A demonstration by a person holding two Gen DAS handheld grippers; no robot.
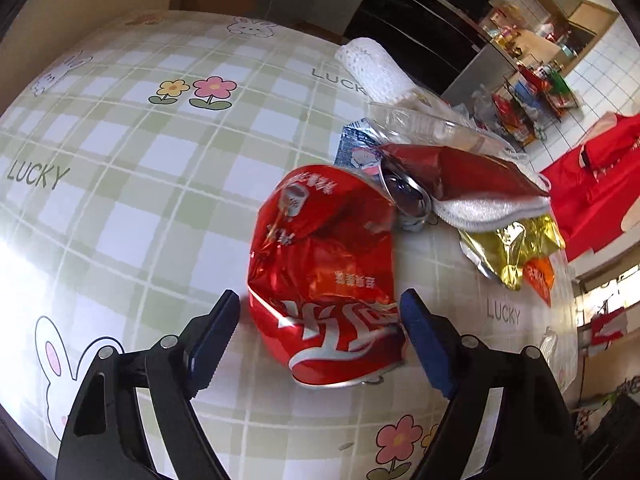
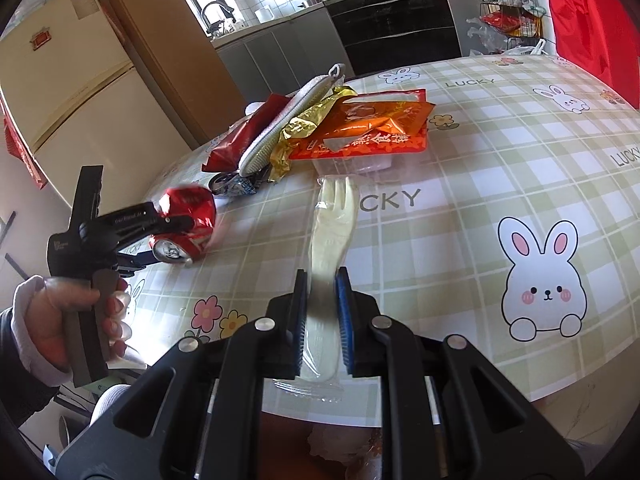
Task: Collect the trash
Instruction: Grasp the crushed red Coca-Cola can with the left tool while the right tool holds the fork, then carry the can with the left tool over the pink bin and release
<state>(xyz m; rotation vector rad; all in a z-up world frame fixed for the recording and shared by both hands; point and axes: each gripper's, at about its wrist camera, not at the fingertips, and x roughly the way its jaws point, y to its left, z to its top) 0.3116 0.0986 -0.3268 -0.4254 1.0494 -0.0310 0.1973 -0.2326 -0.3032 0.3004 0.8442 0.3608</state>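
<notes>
Trash lies in a heap on the round table [image 1: 120,184] with its green-checked rabbit-and-flower oilcloth. The left wrist view shows the crushed red aluminium drink can [image 1: 324,280] lying between the spread pads of the left gripper [image 1: 318,336]; a gap shows at the left pad, and whether the right pad touches the can I cannot tell. Behind it are a flattened silver can [image 1: 404,196], a dark red foil packet [image 1: 464,172], a white cloth pad [image 1: 492,210] and a crumpled gold wrapper [image 1: 512,244].

Only the right wrist view shows the right gripper [image 2: 322,320], clenched on a pale plastic fork in a clear wrapper [image 2: 332,232], and an orange snack tray [image 2: 368,132] at the heap's near edge. It also shows the person's left hand [image 2: 64,320] gripping the left tool's handle, with the red can [image 2: 186,226] at its tips.
</notes>
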